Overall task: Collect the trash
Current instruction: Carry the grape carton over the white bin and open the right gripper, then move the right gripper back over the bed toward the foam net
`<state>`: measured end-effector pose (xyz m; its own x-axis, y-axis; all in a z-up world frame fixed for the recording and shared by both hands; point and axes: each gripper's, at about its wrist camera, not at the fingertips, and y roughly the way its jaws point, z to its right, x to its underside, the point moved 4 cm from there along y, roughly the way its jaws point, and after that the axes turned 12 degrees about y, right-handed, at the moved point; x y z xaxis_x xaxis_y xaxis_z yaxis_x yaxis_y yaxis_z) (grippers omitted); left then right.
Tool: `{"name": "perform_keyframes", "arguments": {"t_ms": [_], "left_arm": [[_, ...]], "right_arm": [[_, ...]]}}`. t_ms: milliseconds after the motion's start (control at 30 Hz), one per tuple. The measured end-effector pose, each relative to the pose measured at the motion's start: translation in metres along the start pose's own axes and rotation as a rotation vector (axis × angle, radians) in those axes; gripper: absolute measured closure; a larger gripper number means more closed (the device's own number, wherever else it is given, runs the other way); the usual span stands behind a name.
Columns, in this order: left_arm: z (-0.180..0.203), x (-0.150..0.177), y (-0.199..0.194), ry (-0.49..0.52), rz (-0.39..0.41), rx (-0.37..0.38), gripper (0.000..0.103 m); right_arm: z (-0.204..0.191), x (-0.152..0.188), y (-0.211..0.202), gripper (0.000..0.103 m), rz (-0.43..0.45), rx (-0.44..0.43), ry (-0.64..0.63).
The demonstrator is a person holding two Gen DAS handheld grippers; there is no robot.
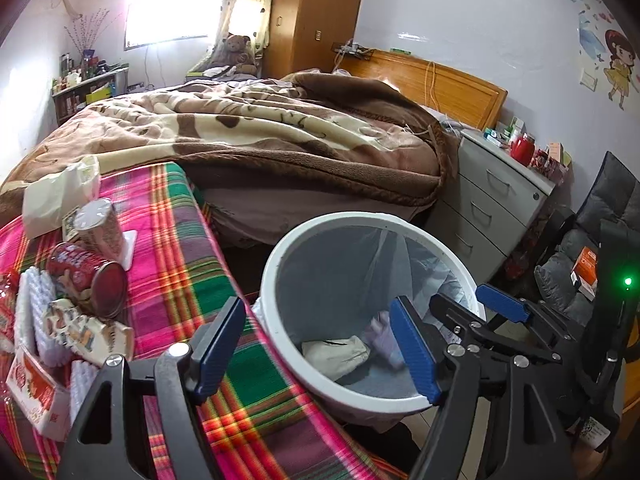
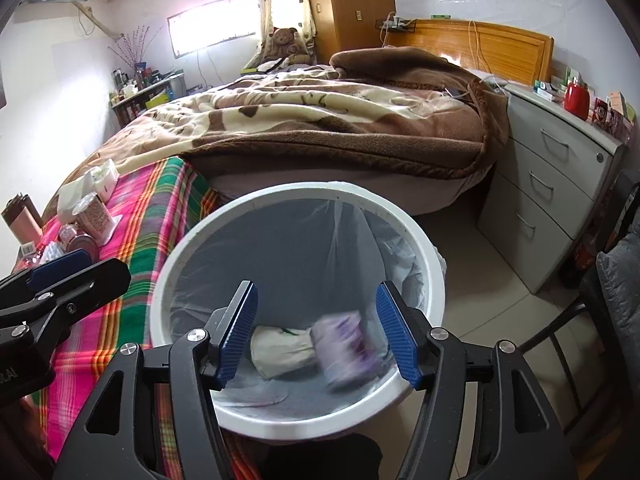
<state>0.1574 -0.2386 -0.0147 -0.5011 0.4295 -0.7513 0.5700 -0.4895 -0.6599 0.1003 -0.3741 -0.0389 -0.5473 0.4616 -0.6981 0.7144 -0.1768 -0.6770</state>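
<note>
Daylight pours from the window [image 1: 168, 20], which is blown out to white glare in both views and washes the near wall pale. Both fisheye views bend straight lines strongly and go black in the corners. The purple packet [image 2: 346, 346] in the bin [image 2: 192, 240] is smeared with motion blur, the bin's inside is shaded, and the glossy wall [image 1: 460, 40] shows bright reflections.

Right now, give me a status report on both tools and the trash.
Right tool open over the bin, purple packet blurred inside. Left tool open, empty. Red can and wrappers remain on plaid cloth. Nothing blocking.
</note>
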Motion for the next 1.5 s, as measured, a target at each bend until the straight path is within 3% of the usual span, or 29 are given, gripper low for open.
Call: {"name": "perform_keyframes", "arguments": {"t_ms": [167,800,1167,1500], "left_arm": [[-0.014,0.005,-0.018,-0.023,0.025,-0.025,0.025],[-0.087,0.049,-0.083,-0.116,0.089,-0.16,0.022],[-0.156,0.093,-0.115,-0.253,0.091,-0.267,0.021],[-0.203,0.118,-0.127,-0.307,0.062,-0.339,0.018]], "right_arm": [[-0.01,0.001,-0.009,0.035,0.021,-0.023,0.001],[-0.086,0.03,-0.033,0.034,0.043,-0.166,-0.073],[-0.137,0.06,-0.024,0.034,-0.039,-0.244,-0.137],[-0.178,0.083,-0.015,0.034,-0.127,-0.313,-0.189]]}}
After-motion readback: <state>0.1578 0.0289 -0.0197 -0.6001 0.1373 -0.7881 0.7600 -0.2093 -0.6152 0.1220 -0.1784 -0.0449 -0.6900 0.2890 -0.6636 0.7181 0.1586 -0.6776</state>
